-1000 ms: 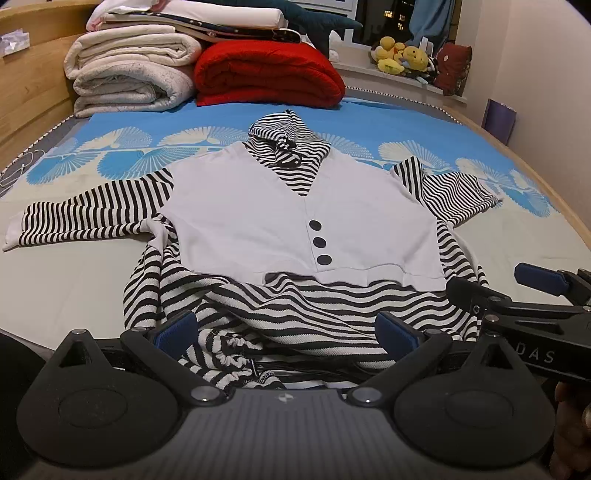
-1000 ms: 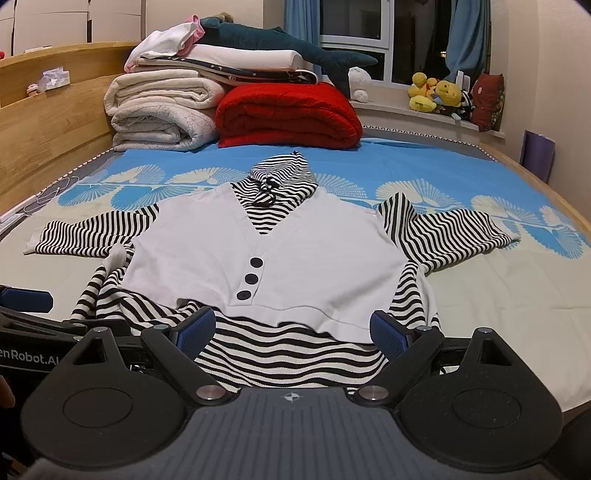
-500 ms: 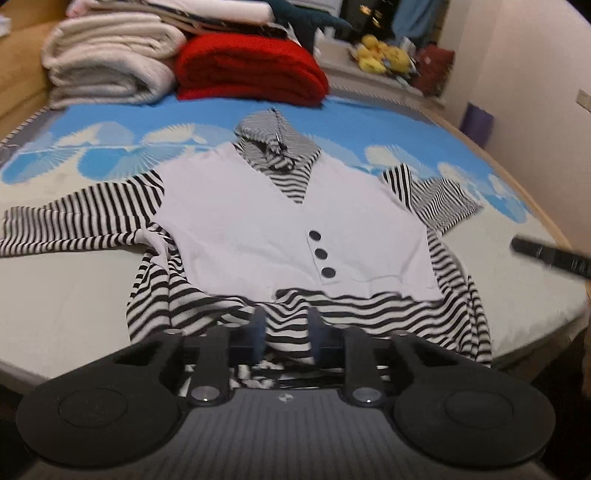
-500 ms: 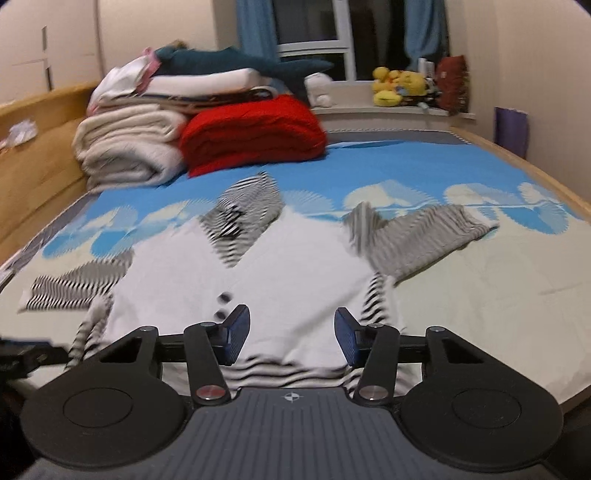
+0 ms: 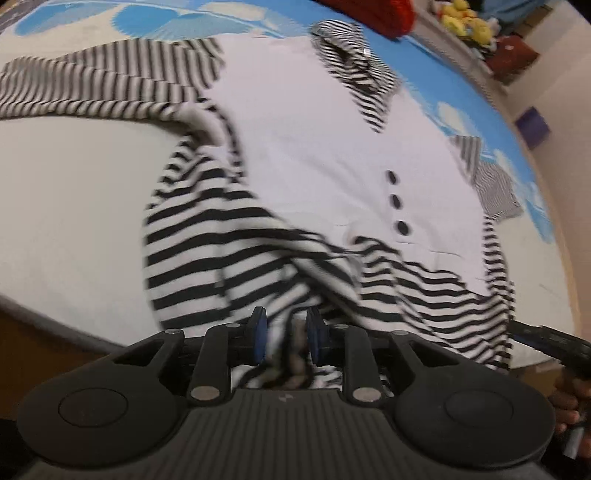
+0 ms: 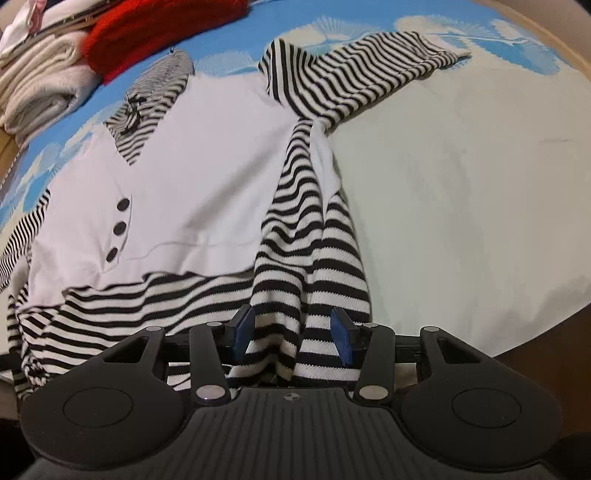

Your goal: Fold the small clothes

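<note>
A small hooded top, white front with three black buttons, black-and-white striped sleeves, hood and hem, lies face up on the bed; it also shows in the right wrist view. My left gripper is shut on the bunched striped hem at the lower left corner. My right gripper straddles the striped hem at the lower right corner; its blue pads stand partly closed with cloth between them, a gap still showing beside the cloth. The right gripper's tip shows at the left view's right edge.
The bed sheet is cream near me and blue with fan prints farther back. Folded red and white blankets are stacked at the headboard end. Plush toys sit on the sill. The bed's near edge lies just under both grippers.
Both grippers dropped down to the hem's corners and narrowed from wide open. The left closed onto the striped hem; the right moved over the right corner with cloth between its pads.
</note>
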Motion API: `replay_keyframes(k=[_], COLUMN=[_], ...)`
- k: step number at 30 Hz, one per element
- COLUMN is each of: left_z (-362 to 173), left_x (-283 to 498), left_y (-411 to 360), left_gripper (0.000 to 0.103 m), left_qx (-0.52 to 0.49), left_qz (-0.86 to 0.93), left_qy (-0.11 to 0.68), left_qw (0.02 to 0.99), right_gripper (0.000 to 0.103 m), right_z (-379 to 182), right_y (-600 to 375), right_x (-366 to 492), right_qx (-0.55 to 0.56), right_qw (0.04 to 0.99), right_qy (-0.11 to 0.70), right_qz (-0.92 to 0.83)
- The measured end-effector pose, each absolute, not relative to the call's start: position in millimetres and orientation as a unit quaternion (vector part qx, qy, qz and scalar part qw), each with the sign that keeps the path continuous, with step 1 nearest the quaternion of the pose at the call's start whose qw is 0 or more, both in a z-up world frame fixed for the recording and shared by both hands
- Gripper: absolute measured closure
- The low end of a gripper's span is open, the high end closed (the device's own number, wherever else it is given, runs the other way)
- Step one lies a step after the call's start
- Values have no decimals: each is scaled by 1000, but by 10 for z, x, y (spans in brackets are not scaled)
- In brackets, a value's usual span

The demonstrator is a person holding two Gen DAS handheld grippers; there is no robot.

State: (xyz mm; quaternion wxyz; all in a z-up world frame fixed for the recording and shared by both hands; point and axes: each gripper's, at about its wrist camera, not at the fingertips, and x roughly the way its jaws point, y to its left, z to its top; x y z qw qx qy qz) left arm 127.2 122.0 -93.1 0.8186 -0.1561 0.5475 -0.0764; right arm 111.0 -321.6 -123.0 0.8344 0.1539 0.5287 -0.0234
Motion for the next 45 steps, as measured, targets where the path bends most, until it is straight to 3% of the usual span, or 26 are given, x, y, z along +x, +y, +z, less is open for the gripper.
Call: replay_keyframes(k=[3,8,9,10,12,17,22,27,29,31,33,34,38,43,44,45], left_z=[-1016,-1119,-1115,-1098,-1026,-671,-816,-901,-798,-729,-718,-756,-1002,-1169,-1188,-1221], left_x=[1319,1358,1354,1334,1284,981,917,940,968,1019,1069,1106,1222,1333,1345,1350], left_y=[1138,1082,1076,1065,1058,1261,1308,1218,1274,1381,1479,1514,1579,1582,1582,1576], left_gripper=[65,64,69,87,102,102,102,101,91,55,46,46,44,44,46,68], left_qx=[-146,-136,-131,-121,-99,-118,-85,-45,-83,-126,-149,-156,-178,-169,-165,-156], left_qz=[-78,-73,-75,-77,-78,-96,-77,-60,-55,-46,-14,4,41,69,69,67], left_qy=[561,578,579,582,582,550,605,621,595,568,547,544,553,563,564,574], left_qw=[811,802,801,800,803,821,788,780,797,812,824,824,813,806,806,801], right_gripper=[55,55,55,55,55,55,58,80,87,87,86,84,57,54,54,54], right_z=[-1265,-1339,-1347,-1353,-1358,-1318,-1339,-1336,-1314,-1296,-1267,-1245,-1221,-1311,-1330,-1349], right_y=[-3132,-3072,-3065,-3060,-3053,-3075,-3071,-3108,-3143,-3196,-3248,-3273,-3342,-3373,-3382,-3384], right_x=[1128,1152,1155,1156,1154,1141,1130,1090,1068,1050,1042,1039,1043,1081,1087,1096], right_qx=[144,118,116,115,113,121,110,113,115,139,168,178,181,175,172,171], right_qw=[838,839,839,840,840,840,837,839,840,839,839,841,846,838,837,835], right_qy=[526,531,531,531,531,530,536,532,528,524,516,509,496,510,512,516], right_qz=[-9,-6,-6,-7,-8,-13,-24,-34,-45,-42,-35,-39,-77,-87,-88,-88])
